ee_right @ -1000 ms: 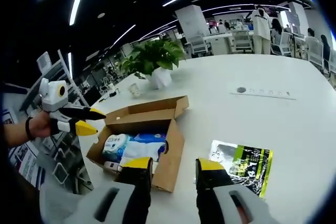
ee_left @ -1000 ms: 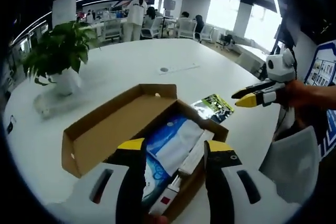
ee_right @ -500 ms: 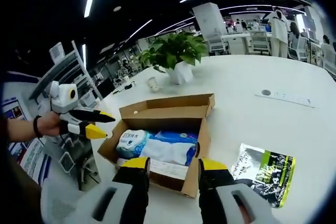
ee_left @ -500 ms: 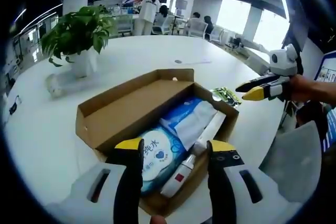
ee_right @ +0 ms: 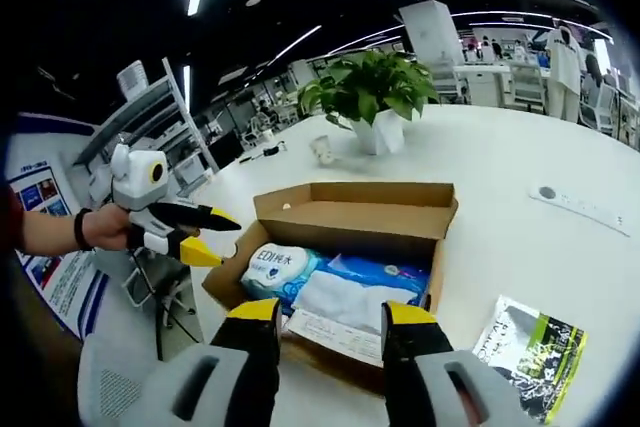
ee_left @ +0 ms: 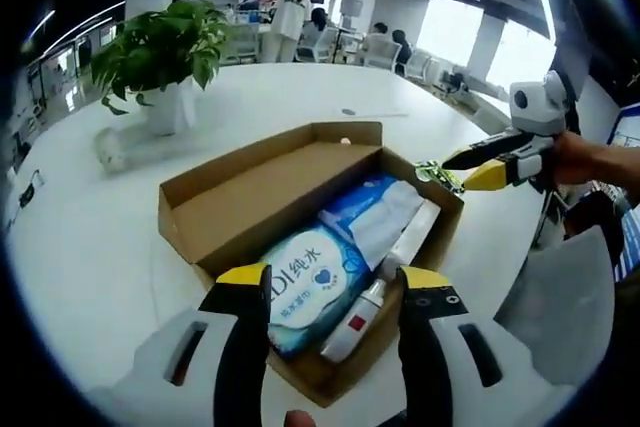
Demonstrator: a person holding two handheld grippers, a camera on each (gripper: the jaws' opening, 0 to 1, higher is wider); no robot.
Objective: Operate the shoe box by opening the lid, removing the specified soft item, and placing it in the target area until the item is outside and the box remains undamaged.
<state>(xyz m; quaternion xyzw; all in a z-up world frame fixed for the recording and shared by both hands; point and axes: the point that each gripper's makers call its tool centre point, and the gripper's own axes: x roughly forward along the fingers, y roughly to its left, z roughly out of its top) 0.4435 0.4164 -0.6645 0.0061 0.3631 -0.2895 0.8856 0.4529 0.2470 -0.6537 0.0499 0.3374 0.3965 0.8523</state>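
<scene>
An open brown shoe box (ee_left: 250,197) lies on the white table, its lid folded back. Inside lie a soft blue-and-white wipes pack (ee_left: 308,282), a second white-and-blue soft pack (ee_left: 385,215) and a white tube with a red label (ee_left: 385,282). My left gripper (ee_left: 335,282) is open, its yellow-tipped jaws over the box's near end. The right gripper (ee_left: 488,165), held by a hand, hovers just past the box's right corner. In the right gripper view the box (ee_right: 350,215) and wipes pack (ee_right: 275,267) sit ahead of my open right gripper (ee_right: 332,315). The left gripper (ee_right: 205,235) hangs open at the box's left end.
A green-and-black packet (ee_right: 530,352) lies on the table right of the box, its edge also behind the box (ee_left: 435,172). A potted plant (ee_left: 160,47) in a white pot (ee_right: 375,92) stands further back. A person's hand (ee_right: 95,229) holds the left gripper; office desks and people are far behind.
Both views have closed in on the box, which looks larger now. My left gripper's jaws have come over the near end, above the wipes pack and tube. The box and its contents have not shifted.
</scene>
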